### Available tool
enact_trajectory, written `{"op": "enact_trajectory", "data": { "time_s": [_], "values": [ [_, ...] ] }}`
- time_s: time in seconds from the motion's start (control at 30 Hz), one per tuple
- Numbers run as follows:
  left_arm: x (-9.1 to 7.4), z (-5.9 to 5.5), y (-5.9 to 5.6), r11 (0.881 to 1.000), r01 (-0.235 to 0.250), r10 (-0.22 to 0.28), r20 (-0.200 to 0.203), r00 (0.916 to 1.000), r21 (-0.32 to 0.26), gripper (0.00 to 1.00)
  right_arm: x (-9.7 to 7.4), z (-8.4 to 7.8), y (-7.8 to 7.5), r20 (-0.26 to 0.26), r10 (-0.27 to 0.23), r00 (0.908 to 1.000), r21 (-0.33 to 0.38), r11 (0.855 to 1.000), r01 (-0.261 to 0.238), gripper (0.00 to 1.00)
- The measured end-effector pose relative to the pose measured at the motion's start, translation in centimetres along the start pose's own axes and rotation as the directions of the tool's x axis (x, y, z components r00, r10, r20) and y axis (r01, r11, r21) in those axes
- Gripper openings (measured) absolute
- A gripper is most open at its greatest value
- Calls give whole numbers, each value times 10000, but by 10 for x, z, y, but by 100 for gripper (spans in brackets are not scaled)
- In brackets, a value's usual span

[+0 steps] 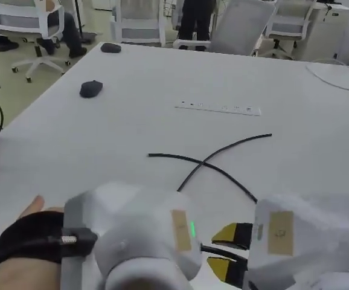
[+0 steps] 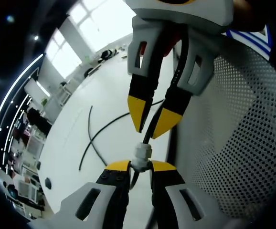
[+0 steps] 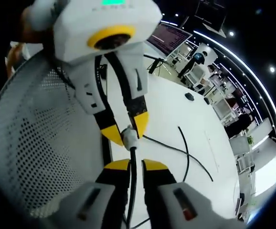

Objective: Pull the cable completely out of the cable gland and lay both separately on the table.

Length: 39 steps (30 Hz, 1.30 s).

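Left gripper (image 2: 140,166): its white body sits at 6 to 7 o'clock in the head view, held level by a hand (image 1: 17,254) in a black glove at 8 o'clock, with a bare thumb tip showing above the cuff. The right gripper (image 3: 134,166) enters at 5 o'clock and faces it jaw to jaw. Both work above a white table (image 1: 132,121). In the gripper views a white perforated mesh panel (image 2: 233,143) stands just beside them. Each body carries a tan sticker (image 1: 180,229) whose writing is too small to read, and a marked strip (image 1: 218,109) at 12 o'clock is equally illegible. Two black cable lengths (image 1: 223,151) lie crossed on the table at centre. Whether either joins the held cable cannot be told. A dark mouse (image 1: 91,89) rests at 10 o'clock. The right gripper's yellow-tipped jaws are pressed onto the black cable (image 3: 132,183). The left gripper's jaws pinch the white cable gland (image 2: 142,153), from which the cable emerges between the two grippers.
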<state>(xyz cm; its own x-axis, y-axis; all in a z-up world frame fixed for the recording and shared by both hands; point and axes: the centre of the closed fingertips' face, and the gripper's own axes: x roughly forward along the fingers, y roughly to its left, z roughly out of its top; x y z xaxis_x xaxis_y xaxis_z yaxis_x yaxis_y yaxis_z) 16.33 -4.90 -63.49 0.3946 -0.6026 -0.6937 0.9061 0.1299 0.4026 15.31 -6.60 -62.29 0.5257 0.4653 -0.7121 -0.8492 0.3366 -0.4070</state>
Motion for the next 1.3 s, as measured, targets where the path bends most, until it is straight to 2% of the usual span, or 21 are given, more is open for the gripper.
{"op": "enact_trajectory", "data": {
  "time_s": [0.07,0.1,0.2,0.27,0.37,0.47,0.57,0.67,0.73,0.8,0.9,0.97,1.1,1.2,1.3],
  "values": [
    [0,2,-1,10000,31,-31,62,10000,31,17,3,-3,2,24,21,10000,211,9998,-21,8],
    [1,2,-3,10000,80,-80,57,10000,31,17,4,-5,4,-89,51,9999,99,9999,-50,7],
    [1,2,-6,9998,86,-86,5,10000,169,17,2,-4,6,-65,-72,10000,-83,9999,71,7],
    [1,2,-6,9998,114,-114,14,9999,139,17,3,-1,11,30,15,10000,-364,9993,-14,5],
    [1,1,-9,9994,234,-233,-57,9997,251,16,5,-5,14,-248,17,9997,-545,9985,-30,3],
    [1,4,-8,9995,140,-142,44,9999,299,16,4,-8,9,-307,-134,9994,-280,9995,125,3],
    [-1,7,-3,10000,-27,27,254,9997,-14,17,3,-9,4,-227,-341,9992,-72,9994,339,3],
    [0,2,-2,9997,-62,64,68,10000,-229,16,3,-12,4,-359,-357,9987,-30,9994,356,3],
    [-1,5,-3,9996,-7,14,243,9997,-289,16,3,-18,6,-600,-343,9976,-67,9994,339,3],
    [0,6,-6,9996,97,-90,250,9996,-261,14,3,-24,6,-896,-320,9955,42,9995,326,3],
    [-1,9,-1,9990,-67,85,403,9992,-451,15,2,-24,0,-807,-436,9958,260,9986,458,3],
    [-1,7,-1,9985,-78,97,341,9994,-543,15,1,-22,2,-699,-357,9969,287,9989,378,2],
    [-2,3,0,9989,-141,149,180,9997,-454,14,2,-18,7,-612,-202,9979,-12,9998,202,2],
    [-2,6,1,9989,-110,124,312,9994,-467,14,3,-17,5,-576,-116,9983,-19,9999,115,3],
    [-1,12,-1,9992,36,-14,560,9984,-397,14,4,0,10,414,358,9985,637,9972,-384,10]
  ]
}}
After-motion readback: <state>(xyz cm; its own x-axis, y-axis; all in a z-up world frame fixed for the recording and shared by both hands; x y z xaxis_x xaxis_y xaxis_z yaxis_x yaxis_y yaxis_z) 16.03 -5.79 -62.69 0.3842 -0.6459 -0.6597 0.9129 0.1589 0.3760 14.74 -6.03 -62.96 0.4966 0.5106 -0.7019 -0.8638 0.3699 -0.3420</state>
